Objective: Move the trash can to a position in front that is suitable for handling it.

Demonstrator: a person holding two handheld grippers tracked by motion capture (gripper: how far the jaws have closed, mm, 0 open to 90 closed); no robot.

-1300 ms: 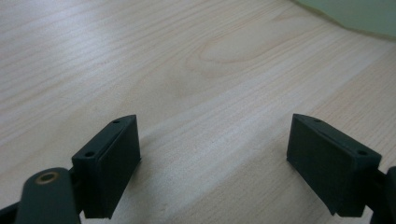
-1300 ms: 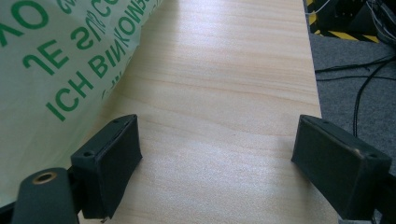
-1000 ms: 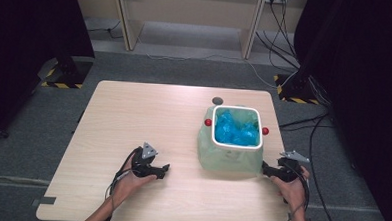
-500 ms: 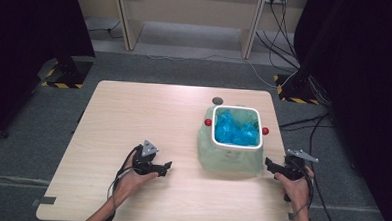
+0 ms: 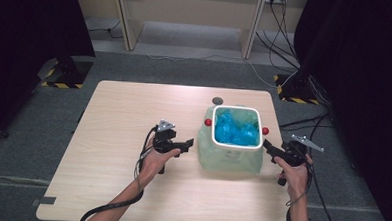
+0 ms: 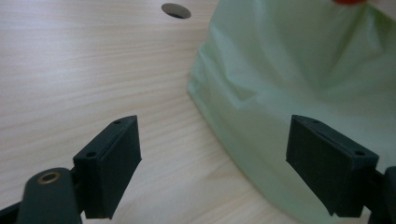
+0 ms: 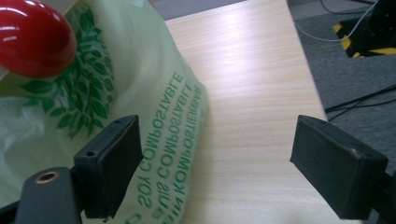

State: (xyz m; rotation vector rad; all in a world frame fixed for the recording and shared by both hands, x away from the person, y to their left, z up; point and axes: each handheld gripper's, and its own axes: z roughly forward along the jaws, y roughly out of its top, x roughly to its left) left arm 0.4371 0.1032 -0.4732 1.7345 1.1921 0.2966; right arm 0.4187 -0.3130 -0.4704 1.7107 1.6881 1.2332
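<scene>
The bin (image 5: 236,130), white-rimmed and wrapped in a pale green bag (image 5: 227,159), stood on the right half of the surface (image 5: 118,117), toward the near edge, with crumpled blue material (image 5: 235,130) inside it. What that blue material was could not be made out from the high view. The bag hid the bin's walls entirely, so only the rim and two red knobs, one on the left (image 5: 208,122) and one on the right (image 5: 265,130), showed. The left gripper (image 5: 187,146) lay just left of the bag, its jaws spread wide and holding nothing; in the left gripper view the bag (image 6: 299,79) filled the right side, the right-hand jaw in front of it, though whether it touched the plastic could not be told. The left gripper view also caught a small dark round hole (image 6: 176,10) in the surface beyond the bag, and the red knob was cut off at the top edge. The right gripper (image 5: 268,146) sat just right of the bag, jaws likewise wide and empty. The right gripper view showed what the high view could not: green leaf print and mirrored lettering on the bag (image 7: 154,121), and the red knob (image 7: 35,37) close up, partly cut off at the left edge.
</scene>
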